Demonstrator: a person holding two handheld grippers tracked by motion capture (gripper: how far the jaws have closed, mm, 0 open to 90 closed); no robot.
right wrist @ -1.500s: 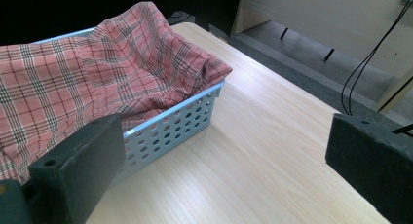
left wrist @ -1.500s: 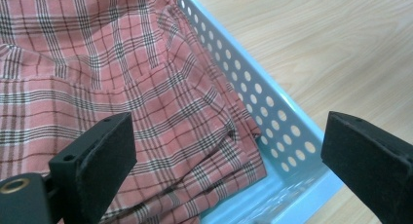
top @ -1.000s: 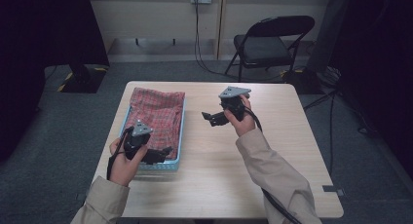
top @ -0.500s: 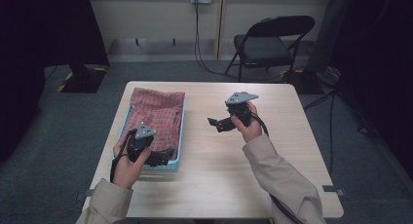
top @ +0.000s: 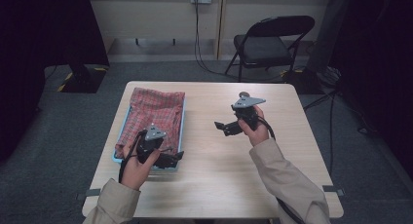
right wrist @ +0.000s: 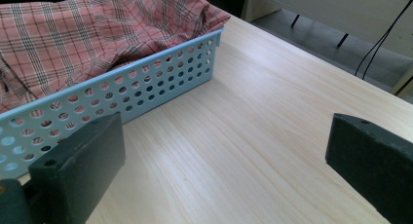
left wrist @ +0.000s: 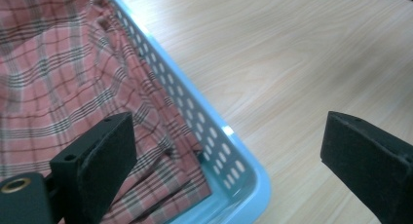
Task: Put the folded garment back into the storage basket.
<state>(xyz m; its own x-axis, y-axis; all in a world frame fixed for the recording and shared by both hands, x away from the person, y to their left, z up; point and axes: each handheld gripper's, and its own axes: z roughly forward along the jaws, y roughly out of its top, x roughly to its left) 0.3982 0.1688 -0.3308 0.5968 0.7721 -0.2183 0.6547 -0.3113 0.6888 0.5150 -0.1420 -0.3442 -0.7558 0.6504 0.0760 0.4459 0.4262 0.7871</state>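
left gripper [top: 173, 159] hangs wide open and empty over the corner of the blue basket [left wrist: 243, 182], plaid cloth [left wrist: 58, 78] beneath; right gripper [top: 221, 128], also wide open and empty, faces the basket's side.

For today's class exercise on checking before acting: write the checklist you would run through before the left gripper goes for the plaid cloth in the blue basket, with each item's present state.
1. Left gripper jaws open: ok, wide apart in the left gripper view.
2. Left gripper over the plaid cloth: not ok, it straddles the near corner of the blue basket, one jaw over cloth, one over the table.
3. Right gripper out of the way: ok, over bare table beside the basket, jaws open.
4. Cloth reachable: ok, it lies loose, heaped in the basket.
5. Anything hidden under the cloth: cannot tell.
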